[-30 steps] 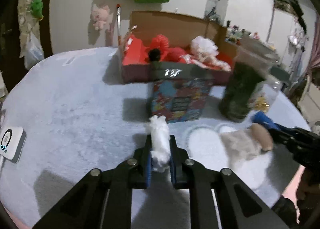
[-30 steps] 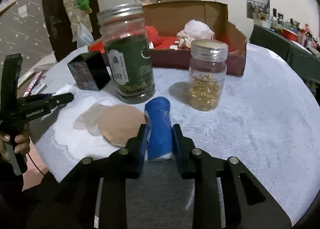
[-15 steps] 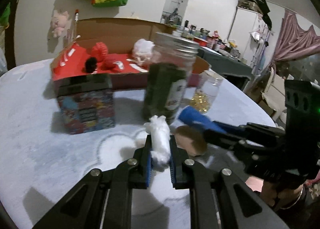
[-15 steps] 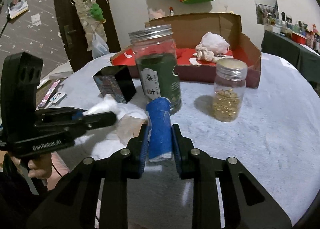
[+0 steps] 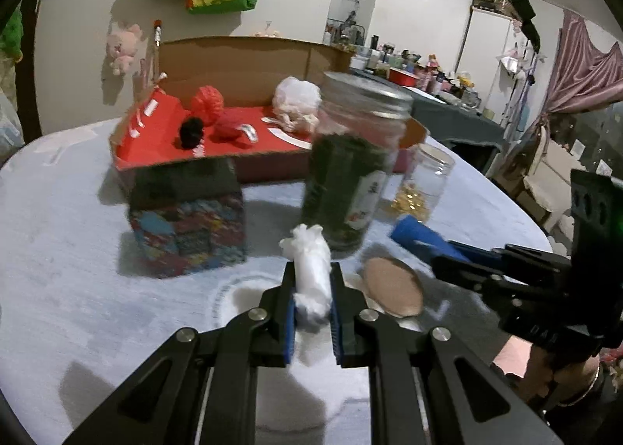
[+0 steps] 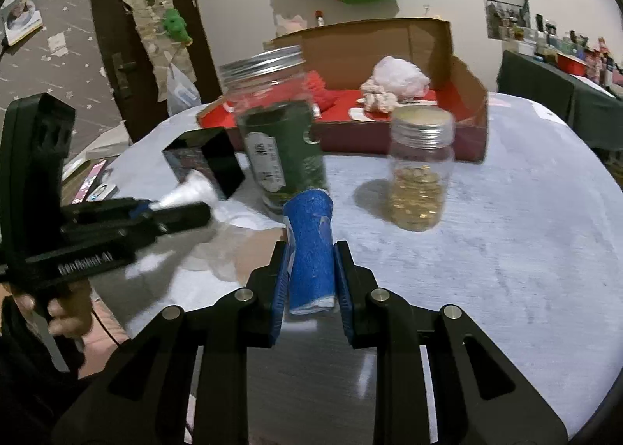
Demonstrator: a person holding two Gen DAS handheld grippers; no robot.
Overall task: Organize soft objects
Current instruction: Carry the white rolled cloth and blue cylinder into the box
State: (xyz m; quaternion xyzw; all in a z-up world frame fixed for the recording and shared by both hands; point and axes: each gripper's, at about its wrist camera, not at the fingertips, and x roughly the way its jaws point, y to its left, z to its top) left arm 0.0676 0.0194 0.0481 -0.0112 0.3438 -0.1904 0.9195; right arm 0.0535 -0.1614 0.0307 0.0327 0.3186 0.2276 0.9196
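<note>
**Soft goods in transit: one white piece, one blue roll, both held**

White fluffy piece (image 5: 311, 273): clamped between the jaws of the left gripper (image 5: 311, 291), its tufted end sticking out past the jaw tips, clear of the tabletop (image 5: 70, 250).

Blue roll (image 6: 310, 250): clamped between the jaws of the right gripper (image 6: 310, 273), standing up out of them with a white edge showing at its near end.

Ahead of the left jaws: patterned box (image 5: 187, 219), slightly to their left; green-filled jar (image 5: 350, 168) with a metal lid, just beyond the tips to their right. A tan pad (image 5: 393, 291) lies on the tabletop just right of the left jaws, on a pale cloth that is blurred.

Ahead of the right jaws: the same jar to their left, and a small jar of gold pieces (image 6: 418, 180) to their right.

Beyond both: open cardboard box (image 5: 249, 67) with a red lining, already holding red knitted items (image 5: 218, 114), a black pompom (image 5: 192, 132) and a white bundle (image 5: 296, 100).

Step in hand, as judged: carry phase. Both soft items are picked and held aloft; neither is stowed.

Next move, as judged: take each item over or around the jars and the patterned box to the cardboard box, then part the jaws above the red lining. The tall jar stands directly in the path and could be knocked.
</note>
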